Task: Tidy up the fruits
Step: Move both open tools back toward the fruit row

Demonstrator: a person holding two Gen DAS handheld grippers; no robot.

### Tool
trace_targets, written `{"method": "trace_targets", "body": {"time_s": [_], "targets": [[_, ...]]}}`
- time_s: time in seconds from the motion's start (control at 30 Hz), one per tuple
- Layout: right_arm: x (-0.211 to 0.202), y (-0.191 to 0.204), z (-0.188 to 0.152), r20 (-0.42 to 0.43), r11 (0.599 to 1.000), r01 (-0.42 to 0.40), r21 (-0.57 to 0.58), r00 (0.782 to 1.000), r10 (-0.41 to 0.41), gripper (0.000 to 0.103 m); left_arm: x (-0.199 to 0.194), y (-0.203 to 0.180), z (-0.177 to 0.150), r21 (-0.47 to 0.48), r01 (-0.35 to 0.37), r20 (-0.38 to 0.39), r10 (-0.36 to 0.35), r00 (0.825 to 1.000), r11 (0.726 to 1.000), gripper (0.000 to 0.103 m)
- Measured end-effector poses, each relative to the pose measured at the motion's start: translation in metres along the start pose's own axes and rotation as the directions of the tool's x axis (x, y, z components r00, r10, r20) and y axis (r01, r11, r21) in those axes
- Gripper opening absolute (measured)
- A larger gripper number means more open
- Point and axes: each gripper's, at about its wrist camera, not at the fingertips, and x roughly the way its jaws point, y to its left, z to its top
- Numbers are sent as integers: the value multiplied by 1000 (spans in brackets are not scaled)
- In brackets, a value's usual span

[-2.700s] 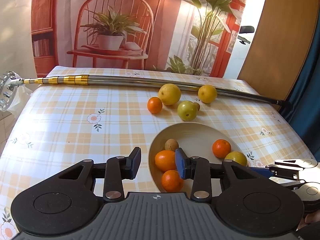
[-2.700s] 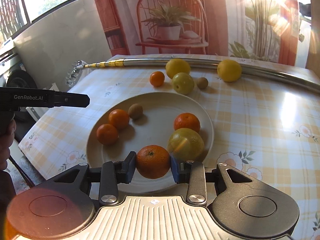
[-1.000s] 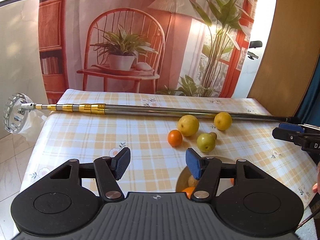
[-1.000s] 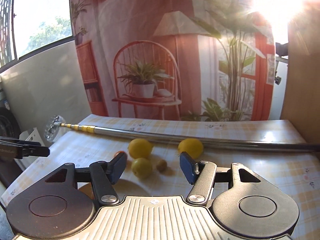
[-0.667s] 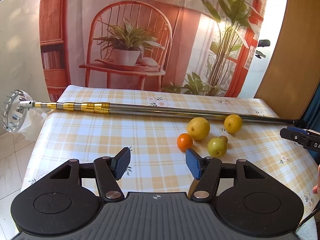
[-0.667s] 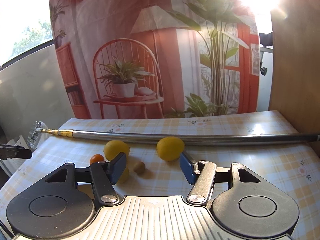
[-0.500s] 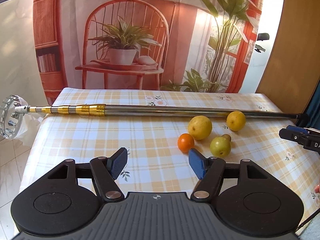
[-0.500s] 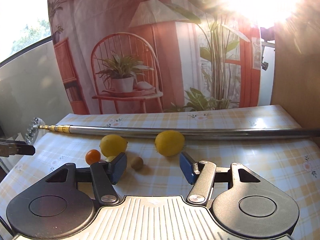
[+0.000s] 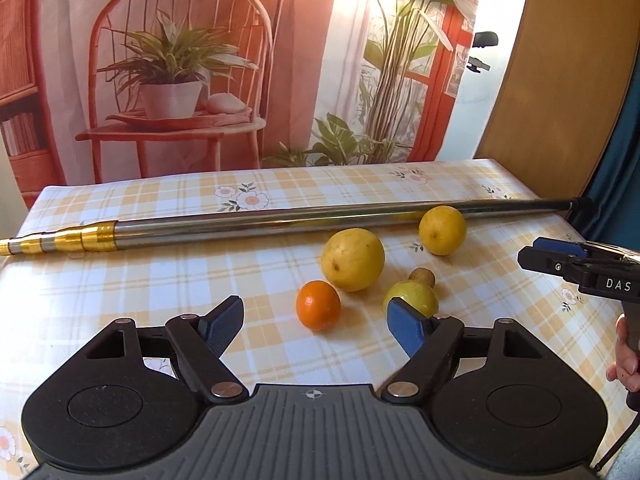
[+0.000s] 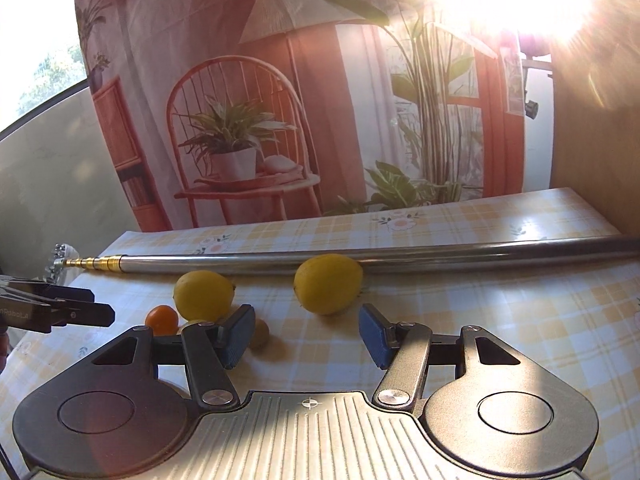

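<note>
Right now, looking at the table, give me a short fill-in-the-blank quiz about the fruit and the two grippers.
1. The left gripper is ____ and holds nothing.
2. The smallest bright fruit, between the left fingers in the left wrist view, is coloured ____.
3. The long telescopic pole behind the fruit has ____ bands at its thin end.
4. The fruit nearest ahead of the right gripper is coloured ____.

Missing words: open; orange; gold; yellow

both black gripper [image 9: 316, 324] bodies carry blue pads [image 9: 406, 330], silver screws [image 9: 223, 389] and ribbed grey bases.
</note>
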Motion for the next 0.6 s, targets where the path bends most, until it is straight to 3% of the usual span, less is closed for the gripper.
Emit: {"method": "trace_targets", "body": {"time_s": [0.13,0.5,0.6], "targets": [[10,-5,-4,-11,1000,-9,23,1000,9,55,26,2,4,3,3,-42,-3,999,1000,66],[31,-16,-12,-41,998,-26,55,999,29,55,71,5,7,-32,37,-115,-41,993,999,54],[35,-16,-14,-45,998,-34,53,998,36,55,78,6,7,-45,32,-133,-37,990,999,44]]}}
